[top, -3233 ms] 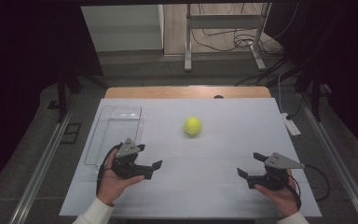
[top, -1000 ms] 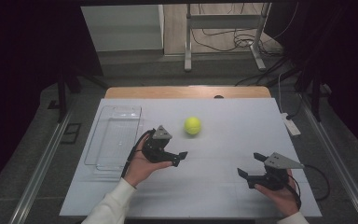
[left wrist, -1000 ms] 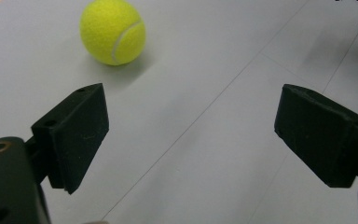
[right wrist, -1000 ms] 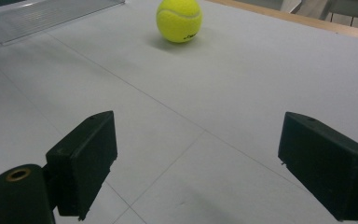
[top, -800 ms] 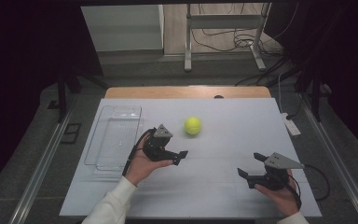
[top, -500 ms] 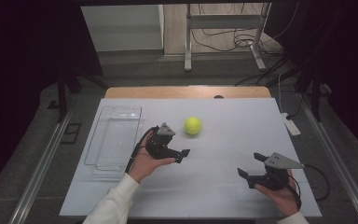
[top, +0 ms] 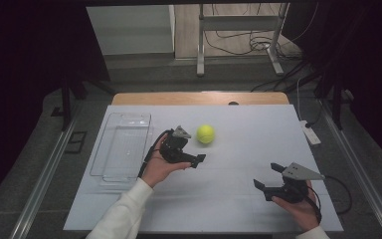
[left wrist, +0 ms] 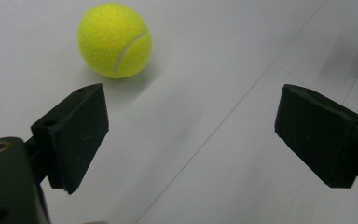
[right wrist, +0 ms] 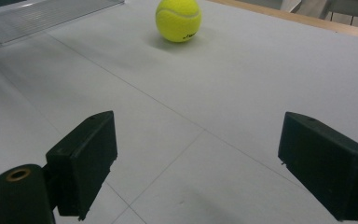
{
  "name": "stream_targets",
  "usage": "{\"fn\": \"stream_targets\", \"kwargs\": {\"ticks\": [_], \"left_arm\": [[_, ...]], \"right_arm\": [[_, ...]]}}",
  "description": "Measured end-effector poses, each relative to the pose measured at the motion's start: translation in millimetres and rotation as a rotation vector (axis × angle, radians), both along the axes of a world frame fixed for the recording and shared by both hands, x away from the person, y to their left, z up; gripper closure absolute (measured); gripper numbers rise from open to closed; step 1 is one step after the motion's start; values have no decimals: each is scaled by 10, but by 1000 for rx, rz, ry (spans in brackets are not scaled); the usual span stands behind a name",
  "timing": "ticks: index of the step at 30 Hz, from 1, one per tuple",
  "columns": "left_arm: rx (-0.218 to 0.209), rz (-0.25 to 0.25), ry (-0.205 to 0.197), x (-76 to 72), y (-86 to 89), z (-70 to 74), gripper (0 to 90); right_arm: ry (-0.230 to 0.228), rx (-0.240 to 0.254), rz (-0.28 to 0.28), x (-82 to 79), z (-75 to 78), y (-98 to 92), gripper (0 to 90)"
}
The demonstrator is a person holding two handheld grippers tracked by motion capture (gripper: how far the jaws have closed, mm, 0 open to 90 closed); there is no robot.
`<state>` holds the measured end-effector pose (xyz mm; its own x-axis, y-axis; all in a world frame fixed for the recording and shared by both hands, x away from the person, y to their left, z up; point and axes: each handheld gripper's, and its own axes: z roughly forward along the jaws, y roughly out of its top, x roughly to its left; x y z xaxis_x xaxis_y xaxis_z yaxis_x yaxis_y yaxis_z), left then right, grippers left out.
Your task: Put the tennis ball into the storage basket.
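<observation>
High view puts the left claw (top: 191,152) out over the white worktop (top: 238,199), held in the person's left hand (top: 156,167), with a white sleeve (top: 122,216) coming in from the bottom edge. Its jaws stand spread wide with nothing between them, and they point toward the tennis ball (top: 205,134), which sits on the worktop just beyond and slightly to the right of the claw, close to it but apart from it. Left gripper view shows the same: the tennis ball (left wrist: 114,40) rests on the white surface ahead of the left-hand jaw, outside the gap, its curved white seam facing the camera, and bare worktop lies between the two black pads. A clear plastic tray (top: 122,146) lies on the left part of the worktop, just beside the left hand, and looks empty from above. The right claw (top: 270,177) sits low near the front right corner, held in the right hand (top: 298,204), well apart from the ball; its jaws are also spread, holding nothing. Right gripper view looks across the worktop to the tennis ball (right wrist: 178,19) far ahead, with an edge of the clear tray (right wrist: 42,16) at the upper left. A black cable (top: 335,191) trails from the right claw across the worktop's right edge.
</observation>
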<state>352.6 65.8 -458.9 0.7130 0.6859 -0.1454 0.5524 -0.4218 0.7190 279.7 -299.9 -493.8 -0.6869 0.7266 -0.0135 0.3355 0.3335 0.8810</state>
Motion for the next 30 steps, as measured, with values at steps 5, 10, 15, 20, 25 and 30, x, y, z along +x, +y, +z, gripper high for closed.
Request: {"fn": "stream_targets", "kwargs": {"ticks": [5, 10, 15, 20, 25, 30], "left_arm": [[9, 0, 1, 63, -35, 15, 107], [14, 3, 6, 130, -73, 33, 107], [21, 6, 11, 197, -112, 45, 104], [26, 11, 16, 239, -124, 39, 102], [27, 20, 20, 282, -119, 40, 102], [39, 25, 23, 329, -115, 43, 102]], "right_arm": [[0, 0, -2, 3, -2, 0, 118], [1, -1, -2, 3, -4, 0, 118], [3, 0, -2, 5, -5, -2, 118], [4, -1, -3, 4, -5, -3, 119], [4, -2, -4, 5, -6, -3, 119], [3, -5, -3, 6, -8, 1, 119]]}}
